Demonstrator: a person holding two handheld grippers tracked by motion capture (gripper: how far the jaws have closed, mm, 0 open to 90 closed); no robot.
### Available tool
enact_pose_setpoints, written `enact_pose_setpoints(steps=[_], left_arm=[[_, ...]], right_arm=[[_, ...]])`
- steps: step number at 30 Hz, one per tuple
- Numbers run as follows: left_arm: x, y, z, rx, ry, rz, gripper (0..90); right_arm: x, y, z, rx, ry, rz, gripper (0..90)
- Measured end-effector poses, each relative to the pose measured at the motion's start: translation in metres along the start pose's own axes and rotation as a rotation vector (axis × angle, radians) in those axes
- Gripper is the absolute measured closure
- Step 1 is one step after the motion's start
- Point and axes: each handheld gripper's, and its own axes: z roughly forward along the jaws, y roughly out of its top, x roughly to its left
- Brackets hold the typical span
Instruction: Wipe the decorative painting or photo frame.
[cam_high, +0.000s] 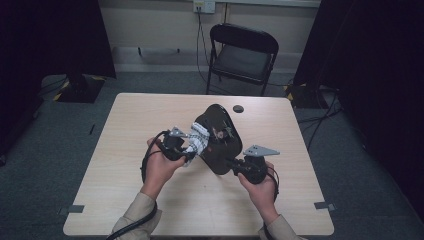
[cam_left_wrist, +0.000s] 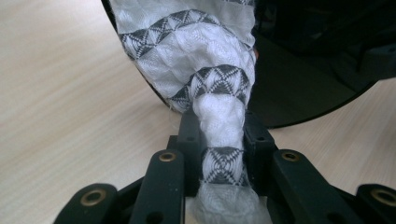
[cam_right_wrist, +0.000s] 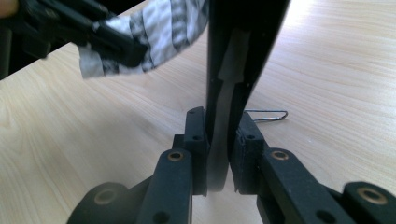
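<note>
One black tray (cam_high: 218, 131) mid-desk, right gripper (cam_right_wrist: 219, 135) clamped on its rim, left gripper (cam_left_wrist: 219, 140) clamped on one patterned cloth (cam_left_wrist: 205, 60), right gripper view adds one wire clip (cam_right_wrist: 267, 115).

Light falls evenly on the pale worktop (cam_high: 210, 205) while the room's sides lie in deep shadow. Near the right claw (cam_right_wrist: 218, 135) the worktop glares white at the top edge. Beyond the left claw (cam_left_wrist: 219, 140), the cloth (cam_left_wrist: 205, 60) blurs slightly.
</note>
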Motion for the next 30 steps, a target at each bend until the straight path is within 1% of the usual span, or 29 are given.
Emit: enact_pose_setpoints(steps=[4,7,9,11,15,16,17,18,19,22,23,24,27,28,30], left_arm=[[0.001,-0.010,0.008,0.017,-0.001,-0.012,73.5],[0.001,-0.017,0.013,0.041,-0.003,-0.013,73.5],[0.001,-0.024,0.018,0.044,-0.005,-0.020,73.5],[0.002,-0.028,0.021,0.058,-0.005,-0.018,73.5],[0.002,-0.036,0.027,0.074,-0.009,-0.033,73.5],[0.002,-0.039,0.027,0.089,-0.014,-0.036,73.5],[0.002,-0.040,0.028,0.094,-0.008,-0.039,73.5],[0.002,-0.042,0.030,0.091,-0.009,-0.036,73.5],[0.002,-0.044,0.031,0.102,-0.004,-0.033,73.5],[0.002,-0.050,0.034,0.121,-0.007,-0.037,73.5],[0.002,-0.051,0.034,0.121,-0.011,-0.038,73.5],[0.002,-0.052,0.034,0.112,-0.012,-0.050,73.5],[0.002,-0.051,0.032,0.128,-0.001,-0.038,73.5],[0.003,-0.050,0.030,0.122,0.005,-0.040,73.5],[0.005,-0.047,0.023,0.107,-0.001,-0.042,73.5]], right_arm=[[0.000,0.000,0.000,0.000,0.000,0.001,79.1],[0.000,0.000,0.000,0.001,-0.001,0.000,79.1],[0.000,0.000,0.000,0.000,-0.001,0.001,79.1],[0.000,0.000,0.000,0.000,-0.001,0.001,79.1],[0.000,0.000,0.000,0.000,0.000,0.001,79.1],[0.000,0.000,0.000,0.000,0.000,0.001,79.1],[0.000,0.000,0.000,0.000,0.000,0.001,79.1],[0.000,0.000,0.000,0.000,0.000,0.000,79.1],[0.000,0.000,0.000,0.000,0.000,0.000,79.1],[0.000,0.000,0.000,0.000,-0.001,-0.001,79.1],[0.000,0.000,0.000,0.000,-0.001,0.000,79.1],[0.000,0.000,0.000,0.000,-0.001,-0.001,79.1],[0.000,0.000,0.000,0.000,0.001,0.000,79.1],[0.000,0.000,0.000,-0.001,0.000,0.001,79.1],[0.000,0.000,0.000,-0.001,-0.001,0.000,79.1]])
